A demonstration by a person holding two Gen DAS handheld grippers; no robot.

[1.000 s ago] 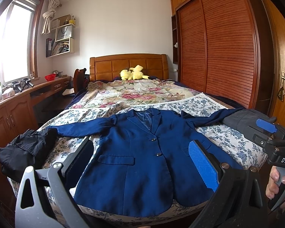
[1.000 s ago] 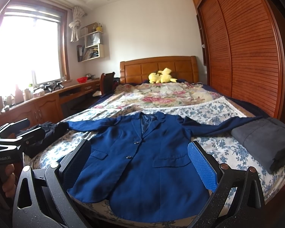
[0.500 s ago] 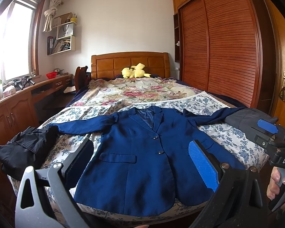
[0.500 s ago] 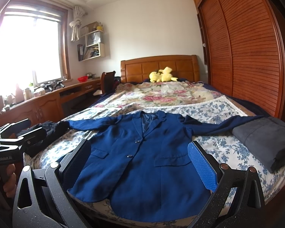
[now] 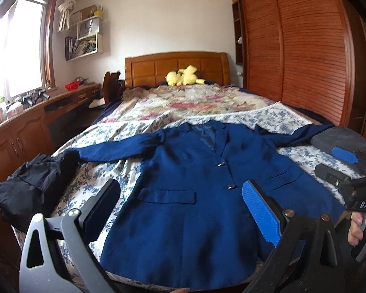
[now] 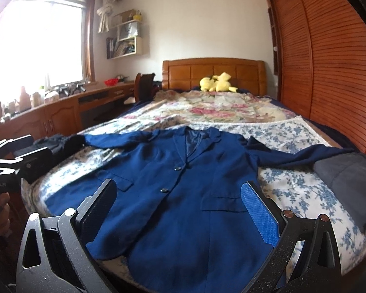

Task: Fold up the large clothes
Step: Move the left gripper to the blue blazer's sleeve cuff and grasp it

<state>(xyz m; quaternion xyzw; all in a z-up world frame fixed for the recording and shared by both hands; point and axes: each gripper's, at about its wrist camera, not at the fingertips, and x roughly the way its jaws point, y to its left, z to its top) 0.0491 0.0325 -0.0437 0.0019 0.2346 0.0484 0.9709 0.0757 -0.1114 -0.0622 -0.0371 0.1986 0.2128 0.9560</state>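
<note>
A dark blue blazer (image 5: 190, 190) lies flat and face up on the bed, buttoned, sleeves spread to both sides; it also shows in the right wrist view (image 6: 183, 190). My left gripper (image 5: 180, 210) is open and empty above the blazer's lower left part. My right gripper (image 6: 178, 210) is open and empty above the blazer's lower middle. The right gripper's body (image 5: 353, 183) shows at the right edge of the left wrist view, and the left gripper's body (image 6: 9, 163) at the left edge of the right wrist view.
A black garment (image 5: 29, 185) lies bunched at the bed's left edge. A folded grey garment (image 6: 349, 180) lies at the right edge over the sleeve end. A yellow plush toy (image 5: 183, 78) sits by the headboard. A wooden desk (image 5: 24, 131) runs on the left, a wardrobe (image 5: 292, 48) on the right.
Both grippers have moved forward and lower toward the blazer, which looms larger. The blazer has not moved and both grippers stay open.
</note>
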